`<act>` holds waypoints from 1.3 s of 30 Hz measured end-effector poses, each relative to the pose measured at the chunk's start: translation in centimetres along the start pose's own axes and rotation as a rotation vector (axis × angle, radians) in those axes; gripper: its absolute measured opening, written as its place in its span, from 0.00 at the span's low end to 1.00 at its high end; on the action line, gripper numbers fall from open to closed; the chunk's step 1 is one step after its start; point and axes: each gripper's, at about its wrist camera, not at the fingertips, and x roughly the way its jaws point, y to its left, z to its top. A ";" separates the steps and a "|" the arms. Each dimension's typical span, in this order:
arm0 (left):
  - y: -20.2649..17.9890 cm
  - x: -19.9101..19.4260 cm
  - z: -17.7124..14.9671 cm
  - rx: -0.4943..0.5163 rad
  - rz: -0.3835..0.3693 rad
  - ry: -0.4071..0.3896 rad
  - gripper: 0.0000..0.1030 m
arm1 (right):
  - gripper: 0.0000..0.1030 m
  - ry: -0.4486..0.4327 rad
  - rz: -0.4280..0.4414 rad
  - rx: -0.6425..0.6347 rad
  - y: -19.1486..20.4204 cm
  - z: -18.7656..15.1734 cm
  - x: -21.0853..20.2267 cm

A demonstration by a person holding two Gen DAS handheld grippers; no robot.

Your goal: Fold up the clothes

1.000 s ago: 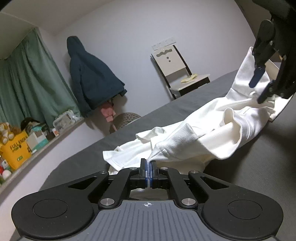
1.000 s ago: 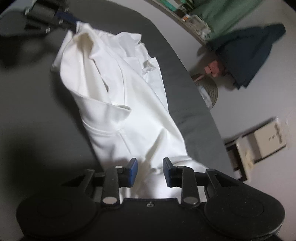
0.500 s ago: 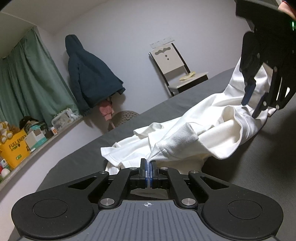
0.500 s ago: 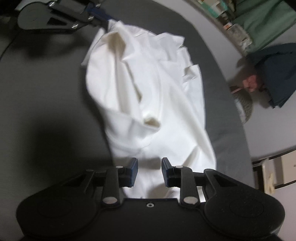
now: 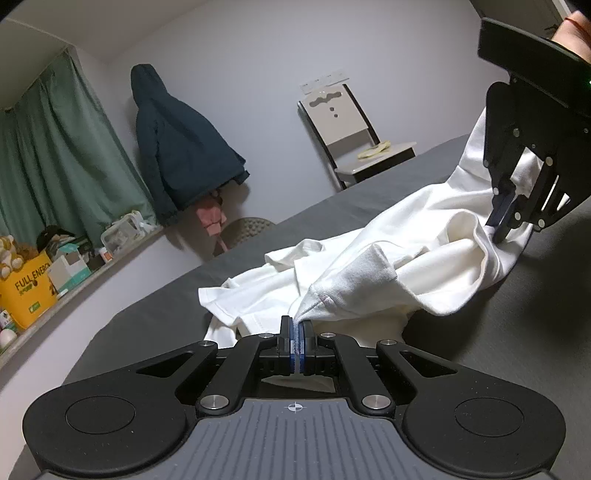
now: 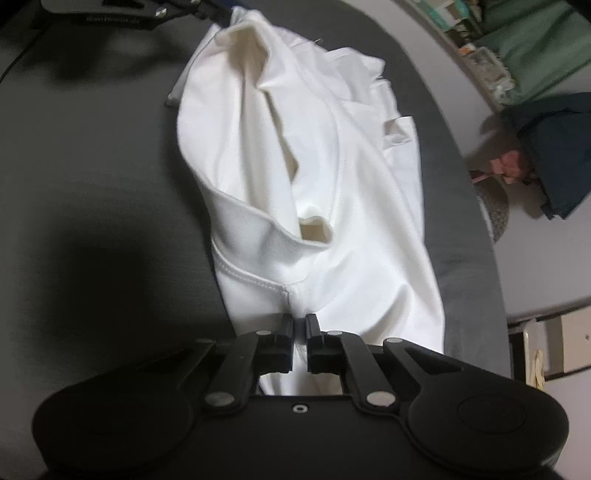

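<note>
A crumpled white shirt (image 5: 406,236) lies stretched across a dark grey bed (image 5: 517,332). My left gripper (image 5: 297,332) is shut on a ribbed edge of it, lifting that corner into a small peak. At the shirt's far end my right gripper (image 5: 502,221) points down into the cloth. In the right wrist view the right gripper (image 6: 300,325) is closing, its jaws pinching a fold of the shirt (image 6: 332,147) just below a stitched hem. The left gripper (image 6: 218,13) shows at the top edge, holding the opposite end.
A dark blue hooded jacket (image 5: 181,155) hangs on the wall, with a round stool (image 5: 247,229) below it. A chair (image 5: 343,129) stands behind the bed. Green curtains (image 5: 55,166) and a cluttered ledge with a yellow box (image 5: 29,291) are at left.
My right gripper came down onto the far end of the shirt and its jaws closed from open onto the cloth. The left gripper kept still, holding its corner.
</note>
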 end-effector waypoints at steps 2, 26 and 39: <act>0.1 0.0 0.1 -0.001 0.001 -0.003 0.02 | 0.06 -0.016 -0.034 0.033 -0.1 0.1 -1.5; 1.6 -1.5 0.7 -0.029 0.036 -0.025 0.02 | 0.06 -0.190 -0.157 0.443 1.1 -1.7 -10.5; 1.7 -1.1 0.4 -0.053 0.020 -0.024 0.02 | 0.27 -0.036 -0.173 0.210 6.1 0.9 -5.8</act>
